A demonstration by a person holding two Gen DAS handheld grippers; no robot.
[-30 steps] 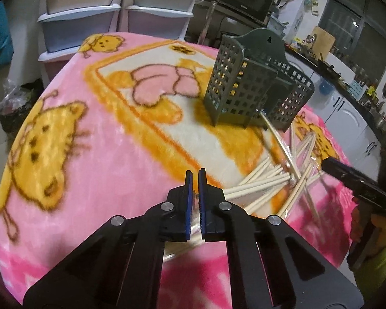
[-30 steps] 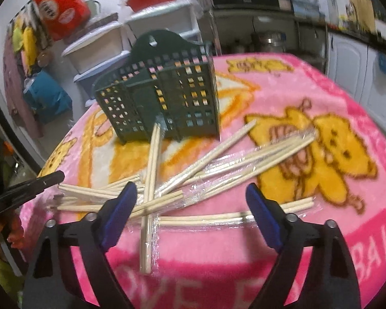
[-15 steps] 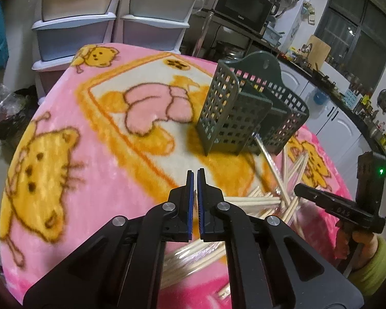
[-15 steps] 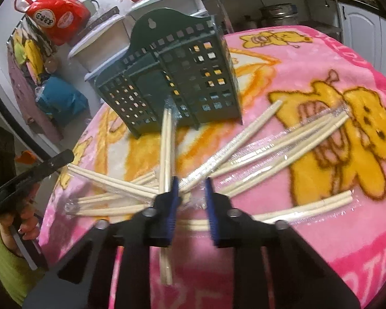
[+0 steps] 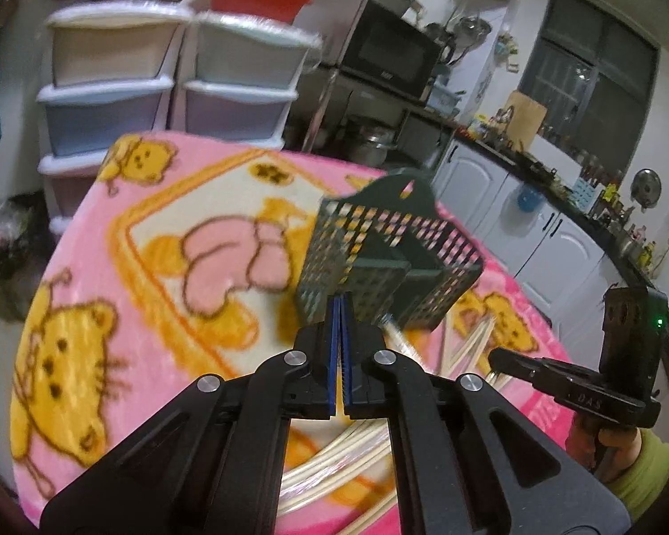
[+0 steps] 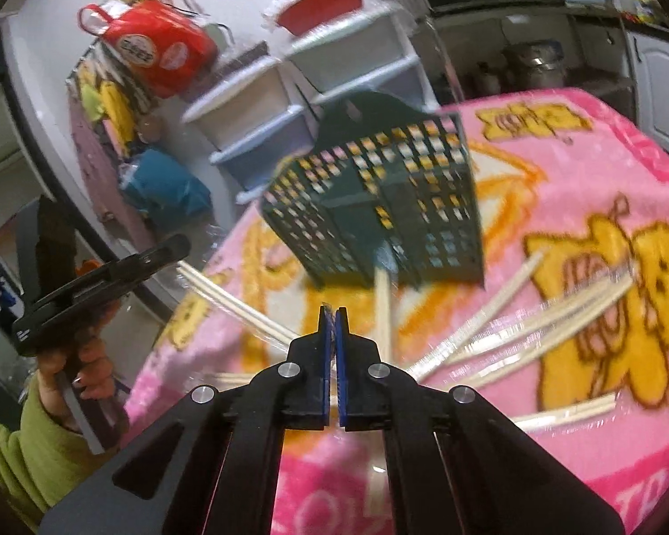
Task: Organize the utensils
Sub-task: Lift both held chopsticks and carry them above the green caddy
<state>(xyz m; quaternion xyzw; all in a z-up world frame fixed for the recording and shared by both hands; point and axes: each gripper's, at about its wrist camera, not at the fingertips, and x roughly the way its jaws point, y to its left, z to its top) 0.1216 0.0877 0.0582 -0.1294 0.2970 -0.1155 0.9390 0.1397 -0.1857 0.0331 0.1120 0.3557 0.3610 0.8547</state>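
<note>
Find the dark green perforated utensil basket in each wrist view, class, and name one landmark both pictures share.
Left wrist view: the green basket stands centre, just above the shut left gripper.
Right wrist view: it sits centre, above the right gripper.
Shared landmark: the stacked plastic drawers behind the table.

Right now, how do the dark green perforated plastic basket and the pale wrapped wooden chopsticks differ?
The dark green perforated plastic basket stands upright; the pale wrapped wooden chopsticks mostly lie flat, scattered. Basket is one boxy grid; chopsticks are many thin sticks. Both on the pink blanket.
</note>
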